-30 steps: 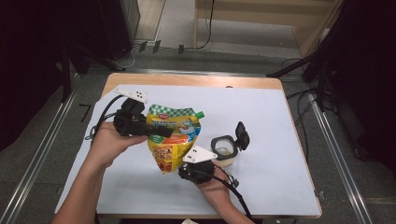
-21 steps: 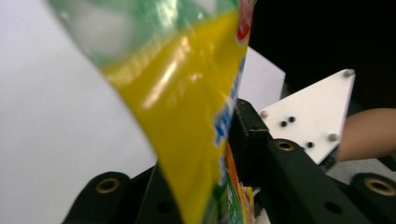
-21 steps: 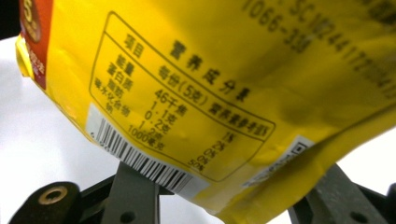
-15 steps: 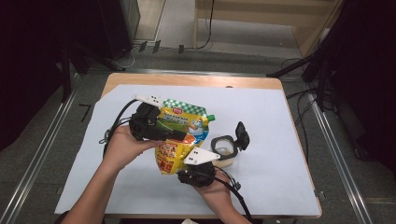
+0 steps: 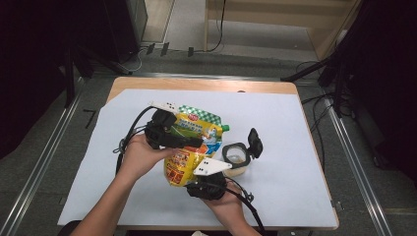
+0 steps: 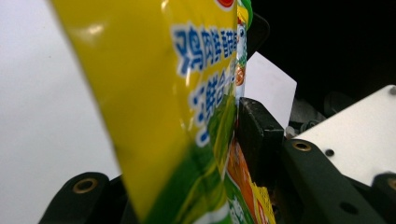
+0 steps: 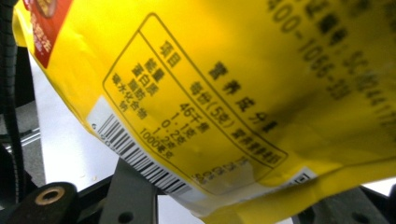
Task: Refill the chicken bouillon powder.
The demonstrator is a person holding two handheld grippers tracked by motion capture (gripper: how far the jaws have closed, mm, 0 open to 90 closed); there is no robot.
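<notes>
— Holding a yellow-and-green spouted pouch point(image 5: 193, 147) above the white mat point(image 5: 295, 147), two hand-held grippers meet at the middle of the table point(image 5: 196, 84). What of the containers?

— Just right of the pouch stands a small round tub point(image 5: 237, 158), its black hinged lid point(image 5: 254, 142) flipped up; what is inside is too small to tell. The pouch is sealed, with its green cap point(image 5: 225, 128) pointing toward the tub.

— And the grips?

— The right gripper point(image 5: 204, 183) clenches the pouch's lower end — its own view shows the barcoded back panel point(image 7: 233, 93) across the jaws. The left gripper point(image 5: 184, 142) reaches across the upper half; its jaws have just been opening, the pouch point(image 6: 187, 116) between them, one black pad point(image 6: 254, 135) right beside the film. Whether it presses, I cannot tell.

— Anything in the way?

— Black cables point(image 5: 129, 142) trail off both grippers; the tub sits near the right hand point(image 5: 226, 204).
</notes>
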